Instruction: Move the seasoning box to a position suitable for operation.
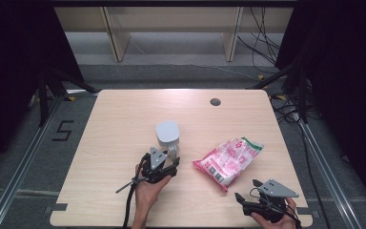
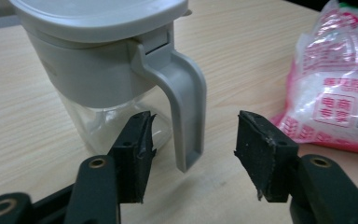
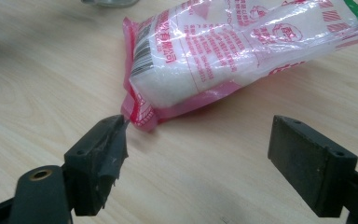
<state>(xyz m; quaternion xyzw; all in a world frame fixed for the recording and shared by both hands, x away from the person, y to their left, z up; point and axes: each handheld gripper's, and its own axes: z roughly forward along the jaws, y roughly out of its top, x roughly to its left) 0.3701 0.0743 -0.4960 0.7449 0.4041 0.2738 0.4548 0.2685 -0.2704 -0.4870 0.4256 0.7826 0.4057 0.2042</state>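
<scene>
A clear jug point(image 1: 167, 132) with a grey lid stands near the middle of the wooden table point(image 1: 119, 119). In the left gripper view the jug point(image 2: 88, 70) turns its grey handle point(image 2: 186, 102) toward me. My left gripper point(image 2: 193, 140) is open, one jaw on each side of the handle's lower end, and neither pad touches it. In the high view the left gripper point(image 1: 174, 160) sits just in front of the jug. A pink and white bag of white grains point(image 1: 228, 160) lies to the right. My right gripper point(image 3: 198, 144) is open just short of the bag point(image 3: 214, 56), its left jaw near the bag's corner.
A dark cable hole point(image 1: 215, 101) sits in the table near its far edge. My right gripper point(image 1: 247, 189) is close to the table's front right corner. Beyond the table are pale shelf legs point(image 1: 116, 43) and loose cables point(image 1: 267, 43) on the floor.
</scene>
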